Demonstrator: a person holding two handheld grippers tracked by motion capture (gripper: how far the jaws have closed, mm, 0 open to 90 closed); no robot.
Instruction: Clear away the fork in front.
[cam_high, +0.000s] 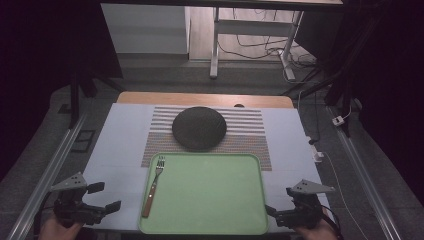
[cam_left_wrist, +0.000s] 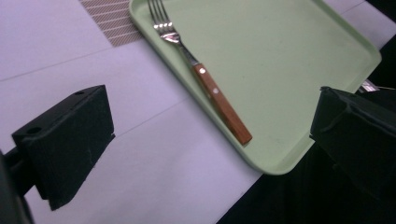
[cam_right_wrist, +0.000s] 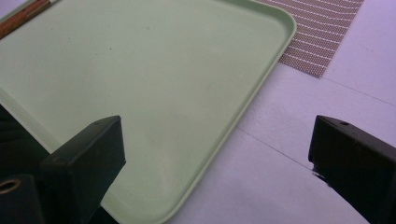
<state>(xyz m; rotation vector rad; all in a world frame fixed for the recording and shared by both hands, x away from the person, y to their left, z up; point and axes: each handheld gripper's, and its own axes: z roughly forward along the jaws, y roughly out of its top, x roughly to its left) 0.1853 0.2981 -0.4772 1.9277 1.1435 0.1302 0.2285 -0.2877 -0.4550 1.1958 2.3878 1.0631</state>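
A pale green tray (cam_high: 215, 200) lies at the table's near edge. A fork (cam_high: 153, 186) with a wooden handle rests along its left side, tines pointing away; the fork (cam_left_wrist: 205, 79) shows close up on the tray (cam_left_wrist: 289, 56) in the left gripper view. Behind the tray a dark round plate (cam_high: 199, 128) sits on a striped placemat (cam_high: 250, 135). My left gripper (cam_high: 102, 196) hovers open at the near left, left of the tray. My right gripper (cam_high: 274, 210) stands open at the tray's (cam_right_wrist: 140, 74) near right corner. Both hold nothing.
A white sheet (cam_high: 120, 140) covers the table, with a wooden edge (cam_high: 205, 98) at the far side. Metal rails (cam_high: 50, 170) run along both sides. Table legs and cables (cam_high: 260, 50) lie on the floor beyond.
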